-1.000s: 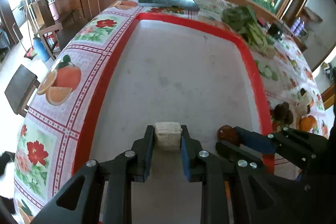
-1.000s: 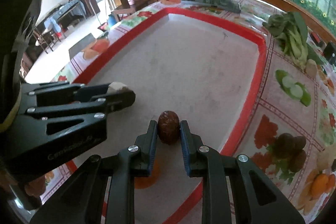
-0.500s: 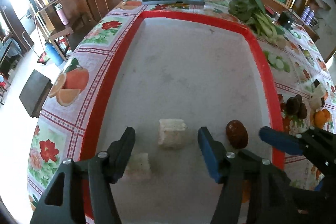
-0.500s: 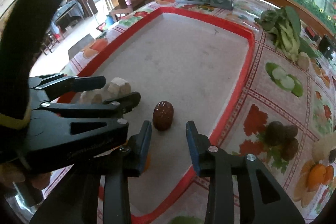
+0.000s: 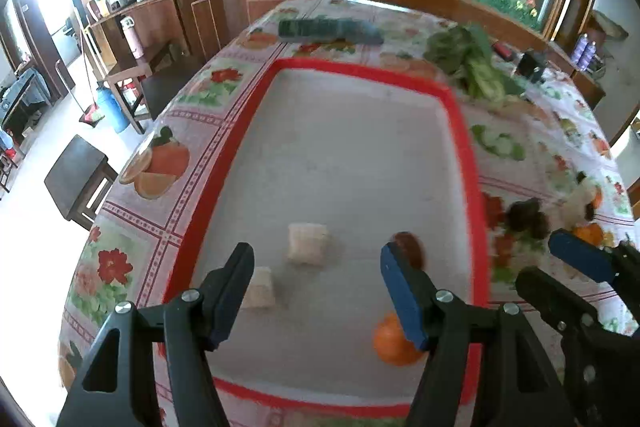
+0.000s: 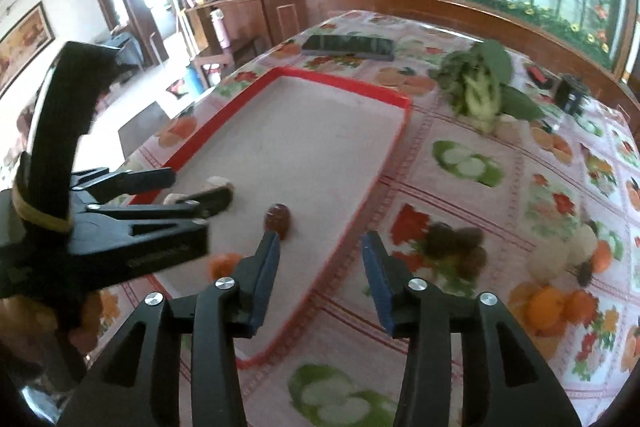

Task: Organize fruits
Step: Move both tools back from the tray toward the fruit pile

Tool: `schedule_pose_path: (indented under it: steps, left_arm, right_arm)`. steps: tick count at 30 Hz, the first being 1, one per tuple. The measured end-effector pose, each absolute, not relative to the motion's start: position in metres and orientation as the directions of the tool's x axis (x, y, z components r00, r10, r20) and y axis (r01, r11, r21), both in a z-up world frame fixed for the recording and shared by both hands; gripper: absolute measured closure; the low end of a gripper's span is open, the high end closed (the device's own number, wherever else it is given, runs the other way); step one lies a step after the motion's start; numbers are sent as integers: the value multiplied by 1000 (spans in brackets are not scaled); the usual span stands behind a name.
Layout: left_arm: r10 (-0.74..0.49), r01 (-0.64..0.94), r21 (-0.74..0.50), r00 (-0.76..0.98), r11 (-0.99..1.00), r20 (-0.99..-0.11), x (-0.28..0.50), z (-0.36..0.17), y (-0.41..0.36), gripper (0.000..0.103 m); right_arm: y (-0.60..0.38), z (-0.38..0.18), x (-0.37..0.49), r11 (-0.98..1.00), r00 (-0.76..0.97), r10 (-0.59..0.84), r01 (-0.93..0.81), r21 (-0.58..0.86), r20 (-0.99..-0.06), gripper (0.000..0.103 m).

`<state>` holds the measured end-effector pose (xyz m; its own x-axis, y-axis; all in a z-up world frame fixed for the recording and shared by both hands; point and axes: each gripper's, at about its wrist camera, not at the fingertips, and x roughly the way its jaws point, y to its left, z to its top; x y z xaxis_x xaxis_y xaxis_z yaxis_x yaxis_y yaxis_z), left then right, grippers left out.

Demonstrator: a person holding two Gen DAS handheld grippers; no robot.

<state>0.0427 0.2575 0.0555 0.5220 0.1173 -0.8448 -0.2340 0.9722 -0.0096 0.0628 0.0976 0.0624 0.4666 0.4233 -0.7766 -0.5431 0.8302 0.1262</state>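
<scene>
Left gripper fingers released, right gripper fingers just opening, empty; date on tray.

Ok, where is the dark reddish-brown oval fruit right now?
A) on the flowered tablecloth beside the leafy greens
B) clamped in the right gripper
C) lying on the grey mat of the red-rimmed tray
C: the dark reddish-brown oval fruit lies free on the red-rimmed tray, ahead of the open right gripper.

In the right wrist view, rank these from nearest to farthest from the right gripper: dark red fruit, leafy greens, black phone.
From the right gripper, which has just been opening and holds nothing:
1. Dark red fruit, on the tray beside the left fingertip.
2. Leafy greens, on the cloth, upper right.
3. Black phone, beyond the tray's far end.
</scene>
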Motion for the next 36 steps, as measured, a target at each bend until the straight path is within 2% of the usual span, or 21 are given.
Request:
schedule_pose_path:
  steps: [4,10,14,20,29,32,36]
  left_arm:
    - [100,-205,-22,562,978,-821,32,74,232,34]
    - [33,-117,-48,608,992,-793,22,91,175,30]
    - [-18,-48,-59,605,997,-796,22,86,137,28]
    - [-30,-3,-38,555,999,-831,29,65,96,28]
    - [-67,-28,-93,491,995,-869,24,42,85,28]
    - [-77,-34,-105,475,994,-877,25,38,89,28]
    - [-92,-39,-127,481,991,-872,28,37,92,28]
  right_arm:
    - [56,64,64,861,490,416,-483,159,-766,51]
    - [-18,51,68,912,514,356,-375,169,-781,51]
    - [-61,29,67,936,498,303,-316,155,-812,50]
    - [-111,16,66,953,482,283,-236,188,-829,50]
    - [-101,14,91,921,458,371,-290,258,-808,50]
    - [-97,15,99,929,482,350,-291,230,-803,50]
    - [-112,11,109,927,484,366,-268,263,-795,50]
